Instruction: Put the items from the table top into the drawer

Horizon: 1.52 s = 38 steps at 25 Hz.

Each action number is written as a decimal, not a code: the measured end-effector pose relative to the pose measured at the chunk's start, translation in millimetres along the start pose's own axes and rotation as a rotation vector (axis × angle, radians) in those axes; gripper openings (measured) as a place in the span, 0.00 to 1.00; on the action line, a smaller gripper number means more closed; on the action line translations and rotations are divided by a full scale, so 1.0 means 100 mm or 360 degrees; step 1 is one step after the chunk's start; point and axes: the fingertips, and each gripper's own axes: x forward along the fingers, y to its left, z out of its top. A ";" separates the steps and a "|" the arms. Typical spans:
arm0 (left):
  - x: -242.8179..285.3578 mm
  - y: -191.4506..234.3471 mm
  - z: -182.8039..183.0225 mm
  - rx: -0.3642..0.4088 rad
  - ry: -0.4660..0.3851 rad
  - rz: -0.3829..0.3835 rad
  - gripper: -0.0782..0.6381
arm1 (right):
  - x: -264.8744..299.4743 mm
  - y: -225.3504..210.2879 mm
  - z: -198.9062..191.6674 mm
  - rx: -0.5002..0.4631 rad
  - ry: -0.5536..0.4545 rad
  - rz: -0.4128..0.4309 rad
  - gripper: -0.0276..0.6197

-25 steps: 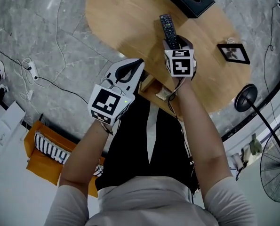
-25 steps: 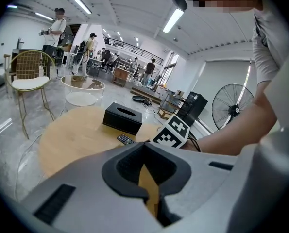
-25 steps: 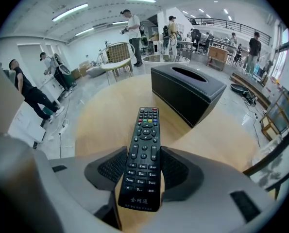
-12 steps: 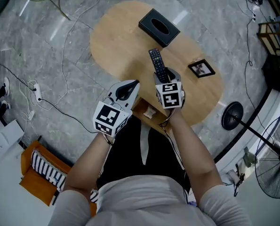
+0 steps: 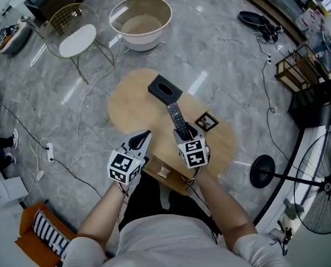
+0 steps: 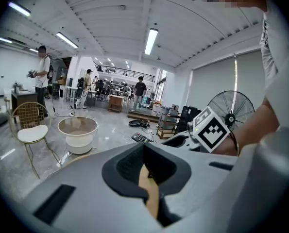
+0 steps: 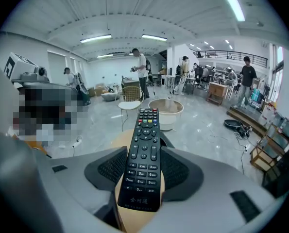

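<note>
1. Our right gripper (image 5: 186,133) is clamped on the remote's (image 7: 143,164) lower end, pads on its long sides.
2. Its long axis runs away from us, top end toward the tissue box (image 5: 165,89) at the table's (image 5: 131,102) far edge.
3. Our left gripper's (image 6: 145,166) fingers are together, empty.

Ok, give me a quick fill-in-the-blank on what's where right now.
The right gripper is shut on the ____.
On the table lie a black tissue box and a ____.
The drawer below the table's edge is ____.
The left gripper's jaws are together, holding ____.
Missing: remote; picture frame; open; nothing.
</note>
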 end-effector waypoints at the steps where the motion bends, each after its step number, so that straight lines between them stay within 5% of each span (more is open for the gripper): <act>1: -0.03 -0.07 0.08 0.0010 -0.0017 0.0005 0.12 | -0.13 -0.02 0.07 -0.0011 -0.0028 -0.0001 0.40; 12: -0.35 -0.99 0.43 0.0080 -0.0122 0.0048 0.12 | -1.29 0.03 0.27 -0.0129 -0.0226 0.0061 0.40; 24: -0.86 -1.85 0.31 0.0153 -0.0202 0.0233 0.12 | -2.09 0.27 -0.19 -0.0298 -0.0313 0.0222 0.40; 38: -1.36 -1.96 0.03 0.0071 -0.0166 0.0351 0.12 | -2.22 0.71 -0.55 -0.0338 -0.0229 0.0349 0.40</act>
